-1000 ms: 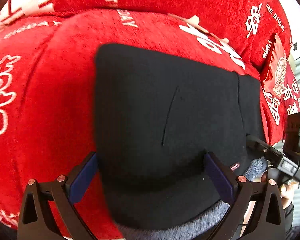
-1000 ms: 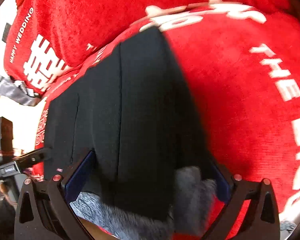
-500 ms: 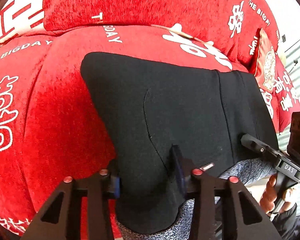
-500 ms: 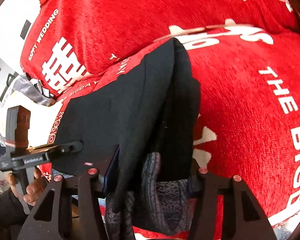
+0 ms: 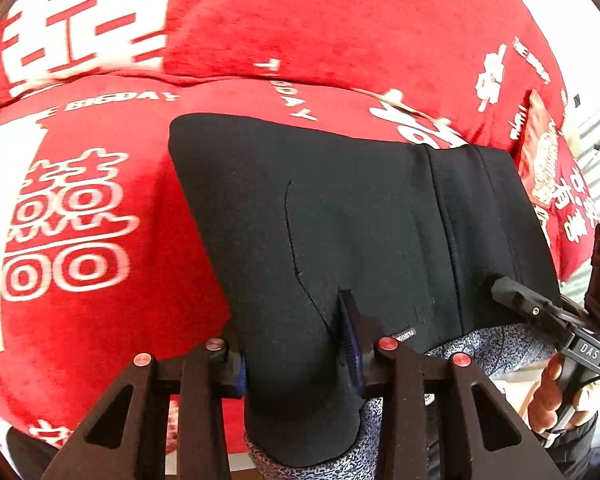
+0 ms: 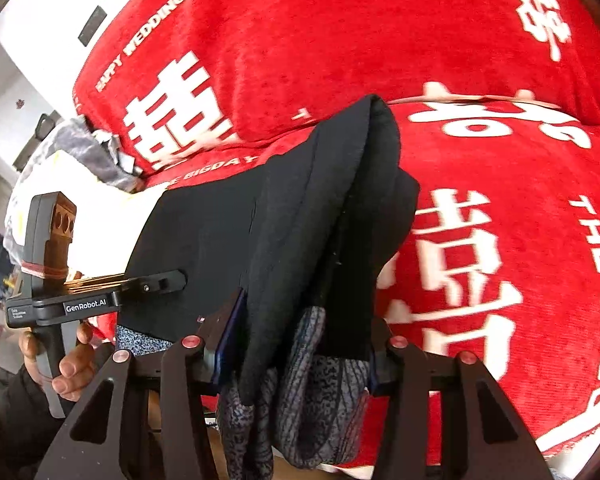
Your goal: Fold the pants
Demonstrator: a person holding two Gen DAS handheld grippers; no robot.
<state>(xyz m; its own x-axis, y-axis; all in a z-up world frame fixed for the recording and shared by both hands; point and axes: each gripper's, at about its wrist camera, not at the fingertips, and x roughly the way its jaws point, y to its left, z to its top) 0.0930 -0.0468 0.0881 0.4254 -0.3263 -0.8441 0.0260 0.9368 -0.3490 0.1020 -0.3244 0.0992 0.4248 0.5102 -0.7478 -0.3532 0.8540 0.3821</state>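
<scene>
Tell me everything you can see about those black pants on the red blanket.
The black pants look like soft, thick fabric with a speckled grey lining at the near edge. They lie folded on the red blanket, with seams and a small label showing. The left gripper and right gripper each pinch the near edge; the right one lifts its bunched side.

Red sofa cover [image 5: 100, 300], black pants [image 5: 340, 208] on it

Pants [image 5: 340, 208] lie on the blanket [image 5: 100, 300]; pillow [image 5: 548, 168] at their right.
</scene>
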